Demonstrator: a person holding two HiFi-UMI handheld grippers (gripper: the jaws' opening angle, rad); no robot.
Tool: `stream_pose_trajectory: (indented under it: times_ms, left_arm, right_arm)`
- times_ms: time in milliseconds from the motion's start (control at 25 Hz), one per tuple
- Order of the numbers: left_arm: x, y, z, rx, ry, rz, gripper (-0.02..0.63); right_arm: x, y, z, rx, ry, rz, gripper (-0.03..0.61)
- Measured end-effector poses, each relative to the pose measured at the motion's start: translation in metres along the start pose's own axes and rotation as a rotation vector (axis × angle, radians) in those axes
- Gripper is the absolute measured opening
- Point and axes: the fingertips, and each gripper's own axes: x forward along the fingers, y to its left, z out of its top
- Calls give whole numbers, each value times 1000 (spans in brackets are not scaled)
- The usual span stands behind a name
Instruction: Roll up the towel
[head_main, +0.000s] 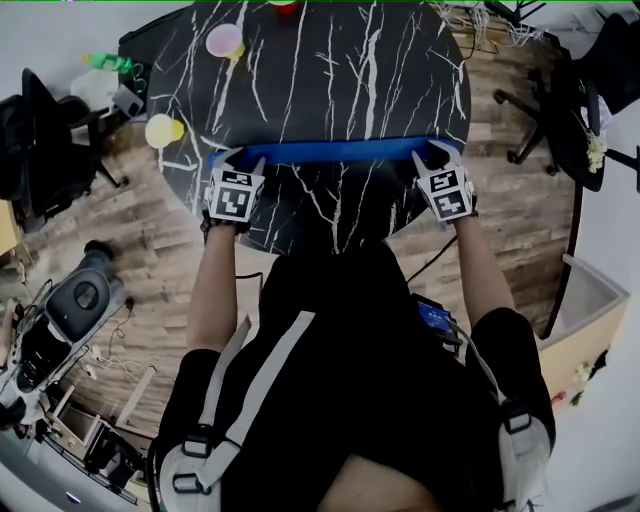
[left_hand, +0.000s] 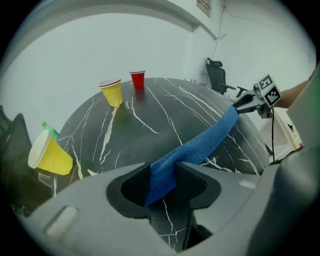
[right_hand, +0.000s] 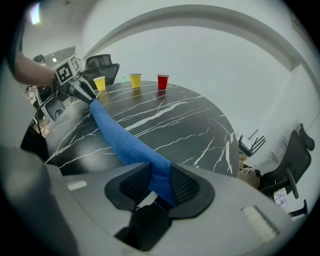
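Towel (head_main: 335, 151): blue, drawn out into one narrow band. It lies along the near rim of the round black marbled tabletop (head_main: 330, 70), at 6 o'clock of that surface in the head view. Long axis runs 9 o'clock to 3 o'clock, square across the person's front. Whether the band rests on the tabletop or hangs just over it cannot be told.

Left gripper (head_main: 236, 160): at the 9 o'clock end of the band. Its fingers (left_hand: 197, 182) pinch the towel's end, with cloth pressed between the two ribbed pads. In the left gripper view the band runs off toward 1 o'clock, to the other gripper.

Right gripper (head_main: 433, 156): at the 3 o'clock end. Its fingers (right_hand: 186, 187) are likewise clamped on blue cloth. In the right gripper view the band leads away toward 10 o'clock.

Governing relation: neither hand is the nearer. Each holds one end, and the towel's whole length lies between them, crosswise to the 12 o'clock, downward line along which both grippers point.

Judgement: a roll from this hold would probably turn about the 9-to-3 axis with both hands working alike. Otherwise one end would be set down and wound toward the other. Uneven pull between the ends looks likely to skew the roll.

Sundries, far side of the tabletop at 10 to 12 o'clock:
- red cup (left_hand: 137, 80), well apart from the towel
- yellow cup (left_hand: 112, 93), well apart from the towel
- second yellow cup (left_hand: 49, 156), near the left end of the towel but clear of it
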Motion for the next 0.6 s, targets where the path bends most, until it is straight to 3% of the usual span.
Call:
stream_pose_trajectory:
  times_ms: [200,600]
  left_arm:
    - [2,6,7,-73,1,3,179]
    - [4,8,9,-64,-27,19,181]
  right_arm:
    - [7,-9,8,19,12,-5,129]
    - [10,-15,8,33,-17,-36,126]
